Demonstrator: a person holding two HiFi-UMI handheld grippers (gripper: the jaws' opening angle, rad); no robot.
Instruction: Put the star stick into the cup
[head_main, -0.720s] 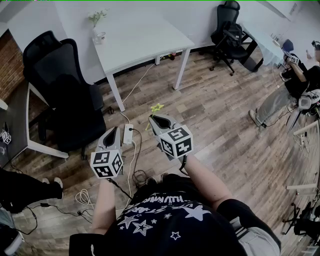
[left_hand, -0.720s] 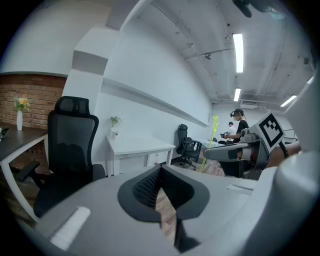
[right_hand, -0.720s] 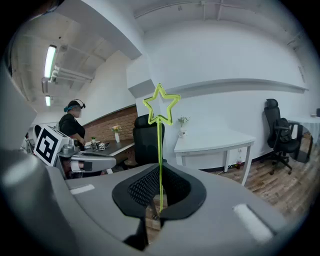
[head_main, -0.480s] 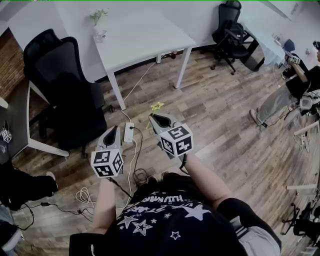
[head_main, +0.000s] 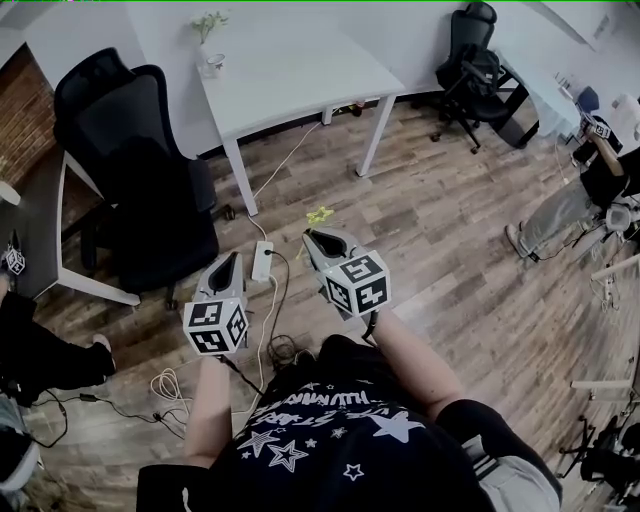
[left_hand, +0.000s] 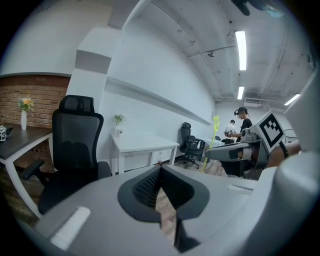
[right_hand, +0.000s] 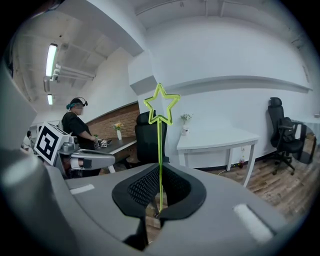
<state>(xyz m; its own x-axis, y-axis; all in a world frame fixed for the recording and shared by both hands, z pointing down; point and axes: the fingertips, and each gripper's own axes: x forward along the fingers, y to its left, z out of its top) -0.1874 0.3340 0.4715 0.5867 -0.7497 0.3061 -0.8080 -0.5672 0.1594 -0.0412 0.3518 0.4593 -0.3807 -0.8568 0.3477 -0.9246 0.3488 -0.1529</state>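
My right gripper (head_main: 318, 238) is shut on the lower end of a thin yellow-green star stick (right_hand: 160, 150). The stick stands upright from the jaws with its star (head_main: 319, 215) on top. In the left gripper view the star stick (left_hand: 215, 131) rises from the right gripper (left_hand: 235, 152) at the right. My left gripper (head_main: 224, 272) is held beside it at the left, shut and with nothing in it (left_hand: 160, 171). A small white cup (head_main: 214, 66) with a green sprig stands on the far corner of the white table (head_main: 300, 70). That cup (right_hand: 185, 131) is far ahead of both grippers.
A black office chair (head_main: 140, 170) stands left of the white table. A power strip (head_main: 263, 262) and cables lie on the wooden floor below the grippers. A dark desk (head_main: 30, 230) is at the left. Another chair (head_main: 475, 60) and a seated person (head_main: 590, 180) are at the right.
Both grippers keep nearly the same place and the star stick stays in the right one. The head view has drifted a little, so table and chairs sit slightly further right.
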